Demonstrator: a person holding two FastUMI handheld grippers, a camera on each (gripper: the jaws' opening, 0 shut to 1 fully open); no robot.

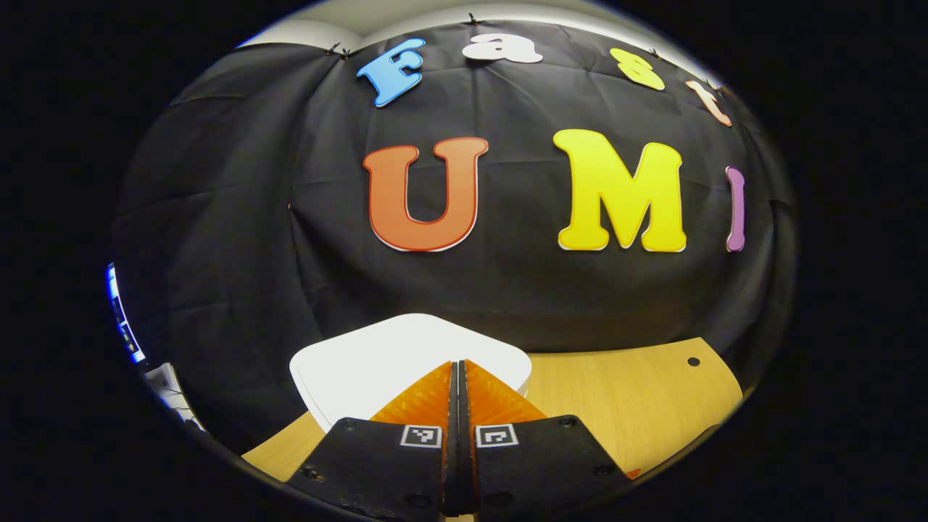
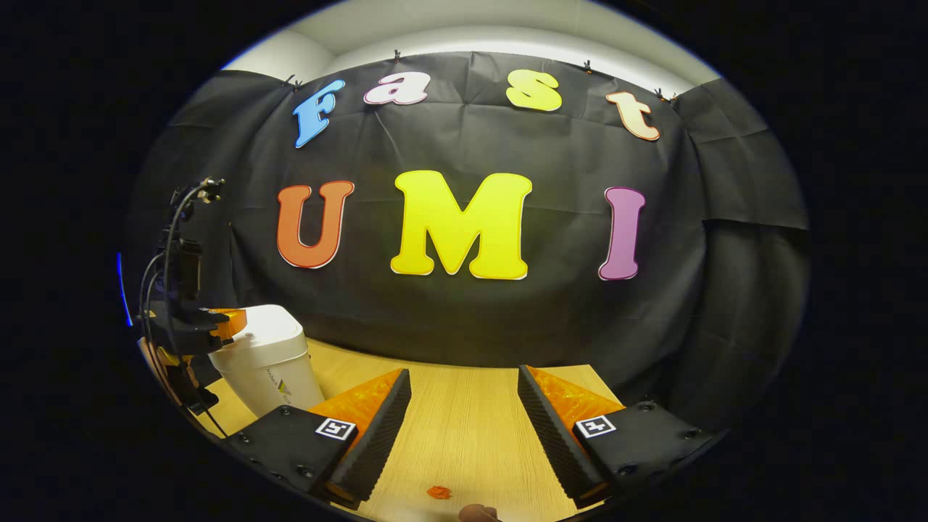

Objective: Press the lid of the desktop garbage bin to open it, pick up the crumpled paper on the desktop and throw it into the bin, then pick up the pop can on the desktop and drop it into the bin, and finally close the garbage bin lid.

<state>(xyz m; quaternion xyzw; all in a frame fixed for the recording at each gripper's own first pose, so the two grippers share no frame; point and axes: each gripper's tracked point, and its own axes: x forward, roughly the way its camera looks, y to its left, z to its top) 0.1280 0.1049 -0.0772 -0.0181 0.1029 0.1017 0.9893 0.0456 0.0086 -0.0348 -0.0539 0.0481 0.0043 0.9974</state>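
Fingers of the left gripper (image 1: 458, 370) are closed together over the white bin lid (image 1: 377, 351), perhaps touching it. Right gripper (image 2: 464, 395) hangs open above the counter (image 2: 464, 435), well apart from the bin (image 2: 272, 362).

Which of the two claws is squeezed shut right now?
The left gripper, poised over the white bin lid; its fingers meet. The right gripper gapes wide.

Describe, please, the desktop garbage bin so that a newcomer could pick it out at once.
Start at the wooden table in front of the black cloth wall and follow it to its left end in the right gripper view. There stands the bin, a white tub with a closed, rounded lid, the left gripper at its top.
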